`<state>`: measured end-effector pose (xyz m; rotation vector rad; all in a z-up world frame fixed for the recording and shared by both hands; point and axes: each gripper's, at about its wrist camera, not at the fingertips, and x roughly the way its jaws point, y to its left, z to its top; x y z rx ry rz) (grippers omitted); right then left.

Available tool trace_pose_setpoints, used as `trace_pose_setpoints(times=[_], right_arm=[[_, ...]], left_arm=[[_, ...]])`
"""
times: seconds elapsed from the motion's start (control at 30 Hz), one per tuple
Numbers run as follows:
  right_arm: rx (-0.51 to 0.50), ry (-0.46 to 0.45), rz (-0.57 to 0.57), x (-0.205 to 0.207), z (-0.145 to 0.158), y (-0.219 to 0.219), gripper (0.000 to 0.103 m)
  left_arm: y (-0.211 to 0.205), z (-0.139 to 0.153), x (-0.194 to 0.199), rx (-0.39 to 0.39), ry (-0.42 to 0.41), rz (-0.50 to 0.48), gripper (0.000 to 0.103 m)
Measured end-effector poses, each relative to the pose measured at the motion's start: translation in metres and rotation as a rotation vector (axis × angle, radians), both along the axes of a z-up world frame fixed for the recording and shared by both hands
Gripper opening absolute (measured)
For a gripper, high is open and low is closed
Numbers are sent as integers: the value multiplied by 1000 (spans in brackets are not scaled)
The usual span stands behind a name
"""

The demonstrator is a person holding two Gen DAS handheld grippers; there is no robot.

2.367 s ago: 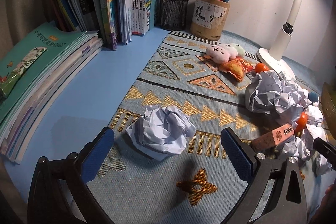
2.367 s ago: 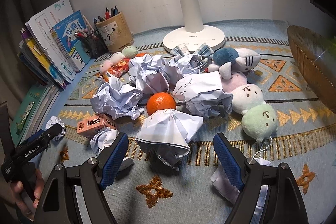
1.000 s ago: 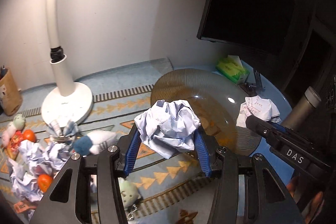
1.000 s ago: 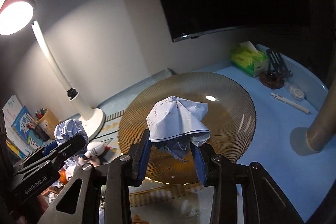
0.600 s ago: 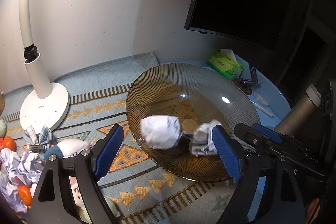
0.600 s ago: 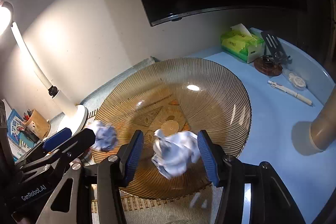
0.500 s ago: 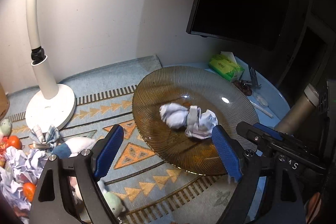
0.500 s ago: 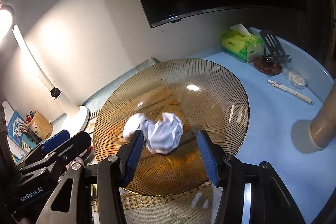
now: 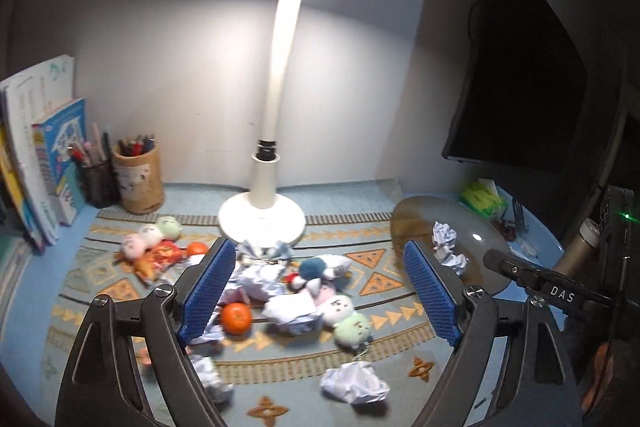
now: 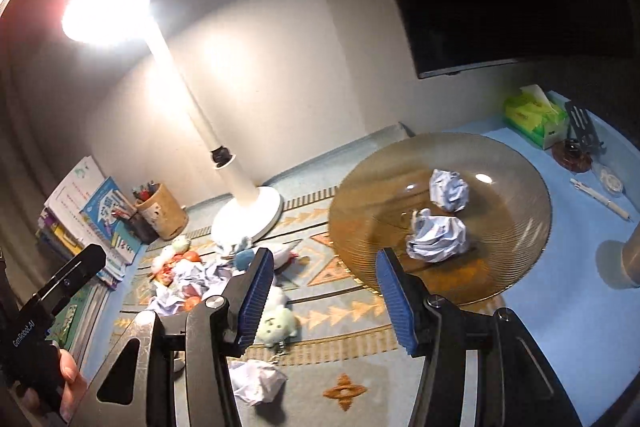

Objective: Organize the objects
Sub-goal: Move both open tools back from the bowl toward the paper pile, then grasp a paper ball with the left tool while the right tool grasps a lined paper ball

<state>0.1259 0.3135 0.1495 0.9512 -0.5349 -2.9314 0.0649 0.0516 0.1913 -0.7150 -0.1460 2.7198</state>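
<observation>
while grippers empty, 2 paper balls (image 10: pixel 448 191) in dish (image 10: pixel 520 259)

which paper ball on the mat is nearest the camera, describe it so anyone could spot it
Start at the white lamp and come straight toward the camera across the patterned mat, past the toys and oranges. The crumpled paper ball lies alone near the front edge, by an orange flower motif, apart from the main heap.

My pads (image 9: pixel 429 293) are ribbed blue rubber on matt black arms. Glossy ribbed amber glass bowl (image 10: pixel 520 179) holds crumpled paper balls (image 10: pixel 438 239). Woven cloth mat (image 9: pixel 400 331), fuzzy plush toys (image 9: pixel 352 325).
</observation>
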Motion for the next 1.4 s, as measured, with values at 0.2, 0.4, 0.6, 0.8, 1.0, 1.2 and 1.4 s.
trace_pose_setpoints(times=[0.2, 0.4, 0.6, 0.8, 1.0, 1.2, 1.4], right_arm=[[15, 4, 96, 2, 1, -60, 52], [59, 29, 129, 2, -32, -95, 59], [51, 44, 184, 6, -78, -95, 65], [113, 19, 212, 9, -102, -108, 67], [89, -27, 232, 2, -119, -102, 75], [100, -45, 289, 2, -119, -110, 85], [219, -150, 281, 0, -132, -131, 88]], left_arm=[[-90, -5, 32, 34, 24, 186, 102], [-142, -68, 34, 8, -93, 301, 102], [-142, -141, 20, 50, -214, 216, 102], [-111, -156, 14, -38, -216, 175, 102], [-102, -160, 11, -68, -235, 113, 102], [-102, -165, 1, -62, -302, 122, 102], [-85, -176, -18, -21, -433, 104, 101]])
